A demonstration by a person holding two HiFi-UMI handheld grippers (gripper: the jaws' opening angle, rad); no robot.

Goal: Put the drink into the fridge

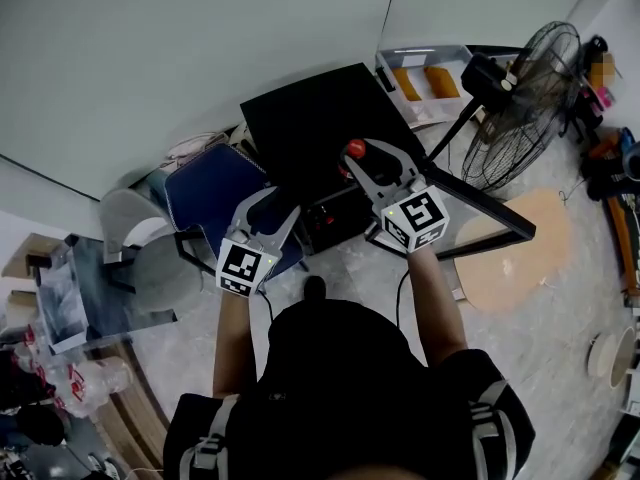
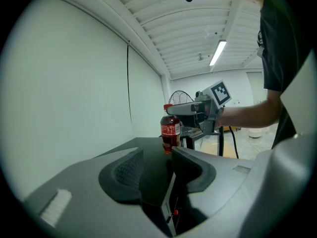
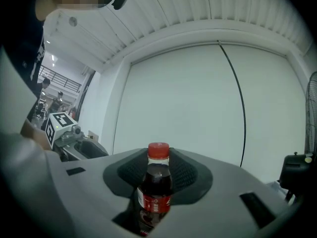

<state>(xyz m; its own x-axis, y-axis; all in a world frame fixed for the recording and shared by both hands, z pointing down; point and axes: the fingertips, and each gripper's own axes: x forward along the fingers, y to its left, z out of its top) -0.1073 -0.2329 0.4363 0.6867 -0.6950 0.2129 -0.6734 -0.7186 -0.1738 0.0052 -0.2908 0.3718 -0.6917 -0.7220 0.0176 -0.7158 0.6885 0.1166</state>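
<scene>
The drink is a small bottle (image 3: 155, 187) of dark soda with a red cap and red label. It stands upright between the jaws of my right gripper (image 3: 158, 163), which is shut on it. In the head view its red cap (image 1: 355, 149) shows over the top of the black fridge (image 1: 310, 118), inside the right gripper (image 1: 366, 154). My left gripper (image 1: 278, 204) is lower and to the left, by the fridge's front. The left gripper (image 2: 156, 170) is open with nothing between its pads. It looks across the fridge top (image 2: 148, 150) at the bottle (image 2: 170, 129).
A white wall stands behind the fridge. A large floor fan (image 1: 525, 103) is to the right, with a crate (image 1: 425, 78) behind it. A round wooden board (image 1: 515, 248) lies on the floor. A blue chair (image 1: 215, 193) and a grey chair (image 1: 135, 228) are to the left.
</scene>
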